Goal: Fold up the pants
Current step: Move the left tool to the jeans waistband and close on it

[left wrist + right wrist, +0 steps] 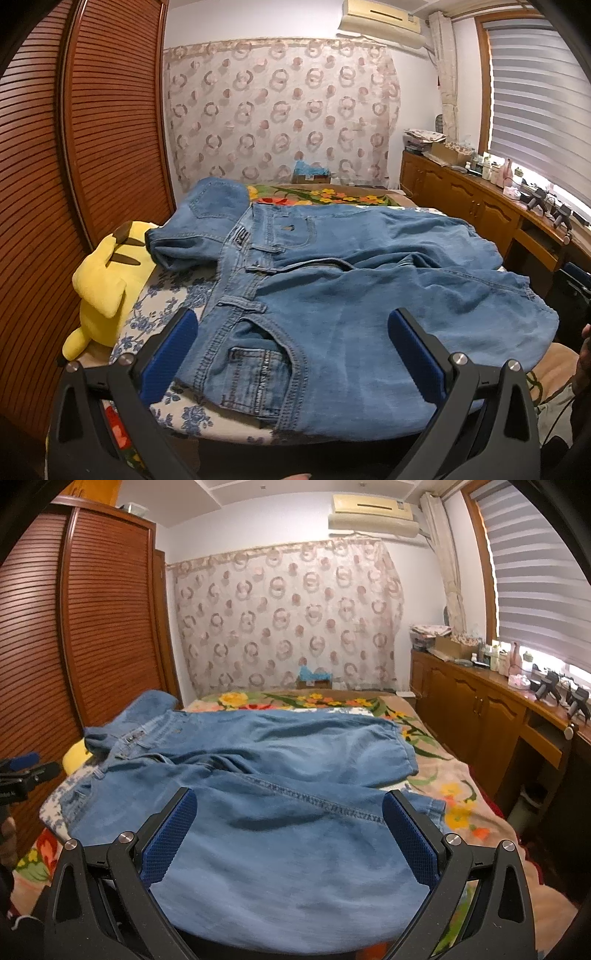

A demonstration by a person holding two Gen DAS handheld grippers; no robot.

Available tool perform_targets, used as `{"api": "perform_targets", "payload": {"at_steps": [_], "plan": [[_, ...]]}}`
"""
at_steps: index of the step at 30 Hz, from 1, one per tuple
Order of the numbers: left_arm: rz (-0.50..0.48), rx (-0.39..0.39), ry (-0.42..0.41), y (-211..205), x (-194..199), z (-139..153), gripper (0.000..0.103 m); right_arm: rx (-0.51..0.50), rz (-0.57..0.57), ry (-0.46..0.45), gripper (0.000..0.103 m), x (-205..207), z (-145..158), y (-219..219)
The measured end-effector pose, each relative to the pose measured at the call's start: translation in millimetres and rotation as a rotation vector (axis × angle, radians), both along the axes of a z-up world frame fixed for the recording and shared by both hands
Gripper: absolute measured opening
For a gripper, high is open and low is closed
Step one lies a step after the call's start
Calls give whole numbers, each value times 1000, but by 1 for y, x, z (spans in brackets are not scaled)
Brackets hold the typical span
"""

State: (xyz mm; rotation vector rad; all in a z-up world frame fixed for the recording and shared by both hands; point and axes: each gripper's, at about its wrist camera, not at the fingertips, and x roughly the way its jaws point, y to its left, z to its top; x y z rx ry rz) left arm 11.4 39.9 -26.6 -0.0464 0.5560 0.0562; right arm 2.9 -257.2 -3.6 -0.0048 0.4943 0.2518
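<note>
The jeans (332, 295) lay spread across the bed (454, 775), waistband toward the left claw (293, 350) and legs reaching toward the right claw (290, 834), laid flat, it seemed, so they could be folded. Both claws were spread wide and pinching nothing; each hung just above the near edge of the denim, the left over the front pocket, the right over the leg seam, probably lining up a grab. Left of the left claw sat a yellow plush toy (99, 284).

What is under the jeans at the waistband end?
The jeans lie on a blue-and-white floral cloth, beside a yellow plush toy. What lies under the denim's middle is covered.
</note>
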Motion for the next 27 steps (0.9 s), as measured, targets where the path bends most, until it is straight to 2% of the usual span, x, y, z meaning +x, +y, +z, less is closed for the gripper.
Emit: {"api": "perform_targets", "payload": {"at_steps": [13,21,27], "plan": [[75,-17,82,52,3,-36,103,-71,28,104,102,18,-34,4],[114,-87,123,92,-3,-63,103,-115,31,153,102,25,-53,6],[109,-132,152,100,-7,-77,90,-127,26,174,102,26,-60,5]]}}
